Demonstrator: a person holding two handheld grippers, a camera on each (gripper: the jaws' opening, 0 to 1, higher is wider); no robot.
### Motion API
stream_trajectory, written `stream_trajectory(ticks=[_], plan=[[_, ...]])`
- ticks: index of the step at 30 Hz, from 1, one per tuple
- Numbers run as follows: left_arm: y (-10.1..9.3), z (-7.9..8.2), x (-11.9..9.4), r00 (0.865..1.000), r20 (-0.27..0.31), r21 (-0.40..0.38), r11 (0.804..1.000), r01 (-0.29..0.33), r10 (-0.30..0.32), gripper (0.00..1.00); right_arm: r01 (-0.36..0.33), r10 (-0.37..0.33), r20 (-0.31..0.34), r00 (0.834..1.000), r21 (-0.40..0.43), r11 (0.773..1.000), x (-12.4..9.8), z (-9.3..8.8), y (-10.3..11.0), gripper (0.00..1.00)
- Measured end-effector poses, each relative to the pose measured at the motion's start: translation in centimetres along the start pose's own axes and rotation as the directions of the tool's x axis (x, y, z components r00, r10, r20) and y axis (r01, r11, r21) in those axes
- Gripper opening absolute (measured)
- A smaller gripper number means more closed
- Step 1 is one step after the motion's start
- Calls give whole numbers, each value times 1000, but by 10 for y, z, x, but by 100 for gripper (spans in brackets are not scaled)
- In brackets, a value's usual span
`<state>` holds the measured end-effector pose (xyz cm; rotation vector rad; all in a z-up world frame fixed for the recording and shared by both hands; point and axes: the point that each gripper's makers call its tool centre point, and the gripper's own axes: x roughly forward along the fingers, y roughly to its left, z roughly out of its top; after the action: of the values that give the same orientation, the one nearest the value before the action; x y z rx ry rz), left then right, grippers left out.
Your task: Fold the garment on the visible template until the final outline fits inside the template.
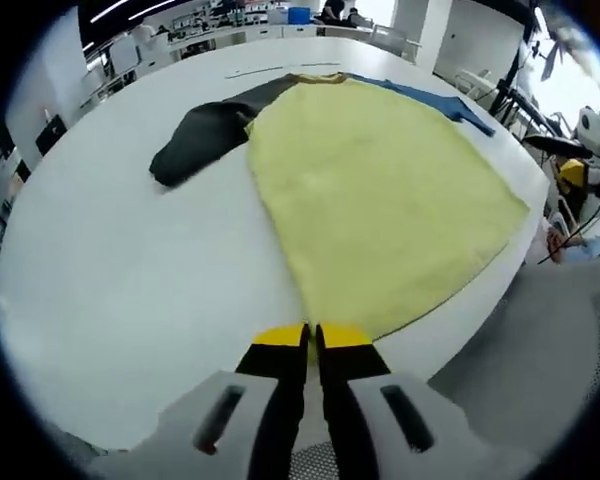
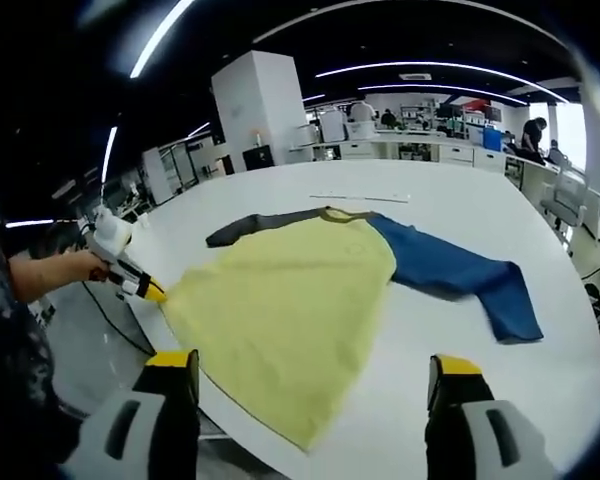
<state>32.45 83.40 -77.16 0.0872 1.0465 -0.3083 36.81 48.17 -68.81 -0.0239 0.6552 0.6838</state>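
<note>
A long-sleeved garment lies flat on the white round table [image 1: 130, 270]. Its body is yellow [image 1: 370, 190], one sleeve is dark grey [image 1: 205, 135] and the other is blue [image 1: 435, 100]. My left gripper [image 1: 312, 335] is shut on the garment's hem at the table's near edge. In the right gripper view that left gripper [image 2: 140, 285], held by a hand, pinches the hem's corner at the yellow body [image 2: 290, 300]. My right gripper [image 2: 313, 372] is open wide above the hem, holding nothing. The blue sleeve [image 2: 460, 275] stretches out to the right and the grey sleeve [image 2: 255, 228] to the far left.
A thin pale strip [image 2: 360, 198] lies on the table beyond the collar. The table's rim [image 2: 580, 340] curves close on the right. Desks, chairs and people [image 2: 535, 135] stand in the room behind. Grey floor [image 1: 540, 340] lies beside the table.
</note>
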Motion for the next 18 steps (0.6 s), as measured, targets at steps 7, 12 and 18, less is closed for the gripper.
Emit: stream_trajectory(ticks=[7, 12, 18], plan=[[3, -2, 2, 1000, 1, 14, 1000, -21, 21, 5, 17, -17, 1, 1000, 5, 1000, -1, 0, -7, 94], [6, 4, -2, 998, 47, -11, 999, -40, 40, 30, 29, -29, 4, 1000, 3, 1000, -2, 2, -13, 94], [6, 20, -13, 986, 157, -33, 998, -46, 50, 47, 60, -60, 12, 998, 14, 998, -4, 6, -29, 93]])
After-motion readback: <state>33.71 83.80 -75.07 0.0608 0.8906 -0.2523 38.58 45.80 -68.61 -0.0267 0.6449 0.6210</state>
